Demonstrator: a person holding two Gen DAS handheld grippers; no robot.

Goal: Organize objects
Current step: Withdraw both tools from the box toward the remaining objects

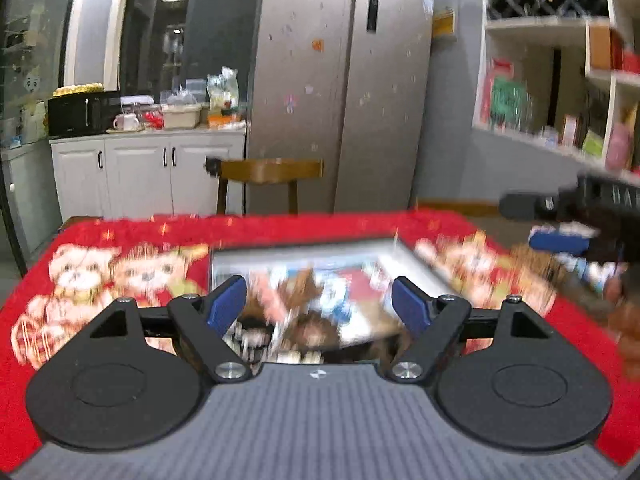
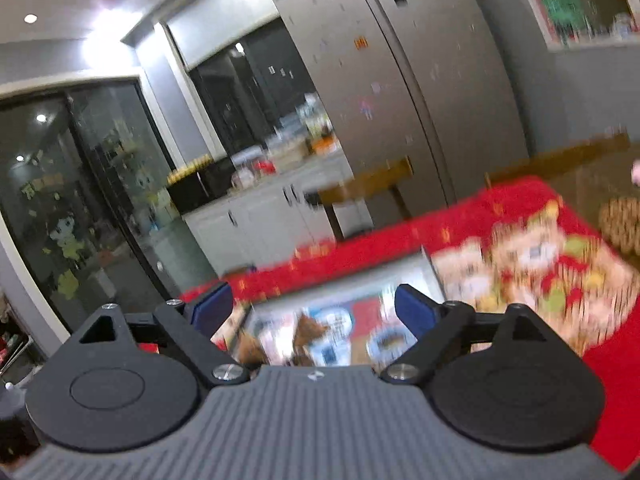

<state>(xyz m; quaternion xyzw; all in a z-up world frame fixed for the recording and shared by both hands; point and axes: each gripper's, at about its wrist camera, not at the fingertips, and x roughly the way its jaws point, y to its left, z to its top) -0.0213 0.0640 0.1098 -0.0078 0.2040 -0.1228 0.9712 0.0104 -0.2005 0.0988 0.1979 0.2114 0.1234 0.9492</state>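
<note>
Place: a home kitchen and dining area.
Appliances: a tall silver double-door fridge (image 1: 344, 92) dotted with small stickers and a black microwave oven (image 1: 82, 114) are seen.
Storage: white base cabinets with black handles (image 1: 136, 168) and white open wall shelves (image 1: 560, 80) are shown.
Furniture: a brown wooden chair (image 1: 268, 180) is seen behind a red cartoon-bear tablecloth (image 1: 120, 264).

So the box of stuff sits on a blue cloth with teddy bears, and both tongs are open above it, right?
Not quite: the cloth is red, not blue, as the left wrist view shows. The rest holds: the box sits on it, teddy bears are printed on it, and the left tongs and right tongs are open.
</note>
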